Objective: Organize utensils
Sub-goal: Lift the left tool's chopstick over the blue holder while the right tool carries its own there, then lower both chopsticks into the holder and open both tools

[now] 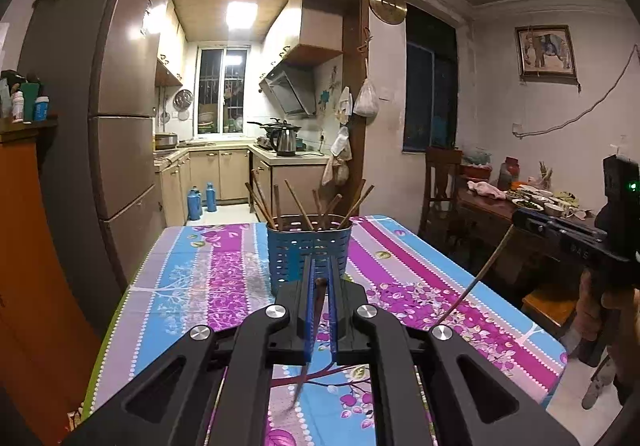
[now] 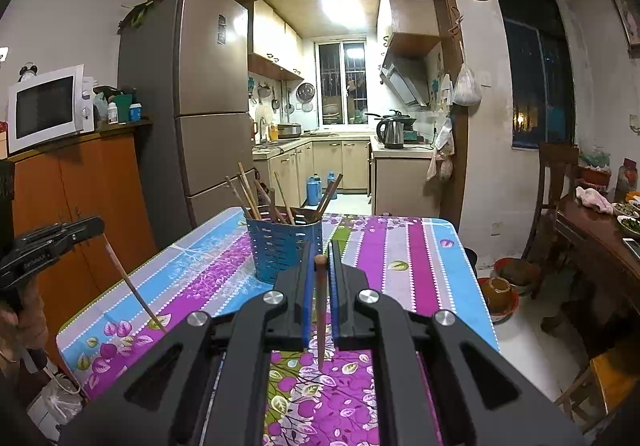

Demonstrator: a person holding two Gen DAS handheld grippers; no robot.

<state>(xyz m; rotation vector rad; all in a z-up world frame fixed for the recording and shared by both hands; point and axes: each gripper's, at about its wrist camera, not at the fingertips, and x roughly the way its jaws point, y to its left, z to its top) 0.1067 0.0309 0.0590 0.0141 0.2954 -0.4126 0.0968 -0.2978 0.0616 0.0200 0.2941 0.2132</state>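
A blue perforated utensil holder (image 1: 309, 257) with several brown chopsticks (image 1: 298, 206) stands on the flowered tablecloth; it also shows in the right wrist view (image 2: 285, 251). My left gripper (image 1: 319, 275) is shut on a brown chopstick (image 1: 310, 342) that hangs down towards the cloth, just short of the holder. My right gripper (image 2: 320, 258) is shut on another brown chopstick (image 2: 321, 310), held upright behind the holder. Each gripper shows in the other's view, the right one (image 1: 520, 216) and the left one (image 2: 96, 224), each with its chopstick slanting down to the table.
The table (image 1: 420, 274) has a purple, blue and white striped cloth. A fridge (image 2: 200, 98) and an orange cabinet (image 2: 80, 198) with a microwave (image 2: 46, 108) stand to the left. A wooden side table (image 2: 592, 230) with dishes and a chair (image 2: 554, 182) stand to the right.
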